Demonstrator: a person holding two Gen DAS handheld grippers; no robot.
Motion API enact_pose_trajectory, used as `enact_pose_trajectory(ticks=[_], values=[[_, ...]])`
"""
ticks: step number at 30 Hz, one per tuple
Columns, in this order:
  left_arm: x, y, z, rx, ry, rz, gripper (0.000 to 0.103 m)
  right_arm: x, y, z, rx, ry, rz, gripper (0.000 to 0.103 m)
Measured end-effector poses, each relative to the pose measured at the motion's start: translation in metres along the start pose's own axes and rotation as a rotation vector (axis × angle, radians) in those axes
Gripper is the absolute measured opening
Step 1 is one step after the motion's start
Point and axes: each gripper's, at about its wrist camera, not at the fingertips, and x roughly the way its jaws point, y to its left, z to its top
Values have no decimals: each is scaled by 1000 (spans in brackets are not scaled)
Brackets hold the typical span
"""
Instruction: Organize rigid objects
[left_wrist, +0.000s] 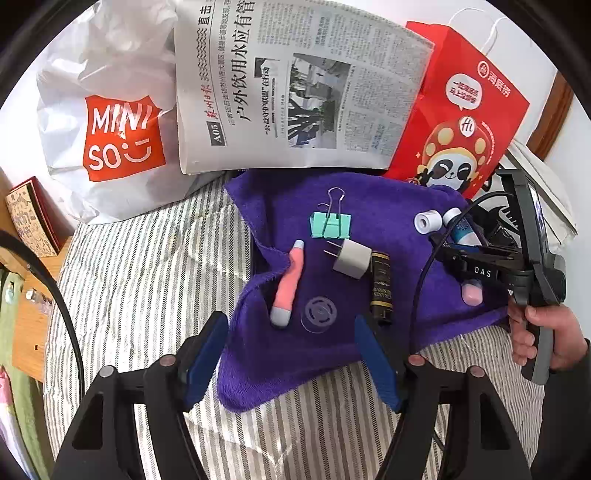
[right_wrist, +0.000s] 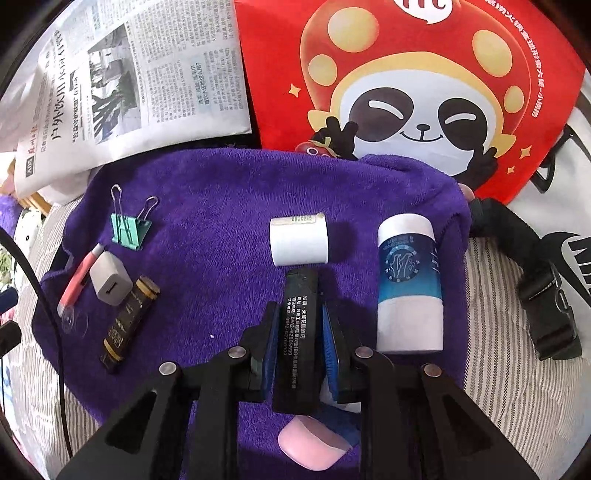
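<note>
A purple towel (left_wrist: 332, 354) on the striped bedding carries the small items. My left gripper (left_wrist: 290, 332) hangs open over its near part, with the clear plastic disc (left_wrist: 320, 314) and the grey end of a pink pen-like tool (left_wrist: 288, 284) just beyond its fingertips. Further out lie a white charger plug (left_wrist: 352, 263), a black-and-gold tube (left_wrist: 381, 286) and a green binder clip (left_wrist: 330, 223). My right gripper (right_wrist: 299, 317) is shut on a black printed box (right_wrist: 297, 332), tip near a white roll (right_wrist: 299, 242). A blue-and-white bottle (right_wrist: 410, 284) lies to its right, a pink oval piece (right_wrist: 314, 448) beneath it.
A newspaper (left_wrist: 295, 85), a white MINISO bag (left_wrist: 114, 133) and a red panda bag (left_wrist: 461, 110) lie behind the towel. A black strap with a buckle (right_wrist: 543, 295) lies at the right. A person's hand (left_wrist: 539, 332) holds the right gripper. A wooden bedside shelf (left_wrist: 33, 317) stands at left.
</note>
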Motion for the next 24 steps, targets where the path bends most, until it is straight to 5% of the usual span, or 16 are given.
enact_pose_trajectory(ticks=[10,24], values=[[-7,-23,-16,34,19,20,80,-42,-15,-21,37,-50,42,44],[-53,-45,-35,-41,-48,-1,101,-129,9,-87,-39,-160,-59,68]])
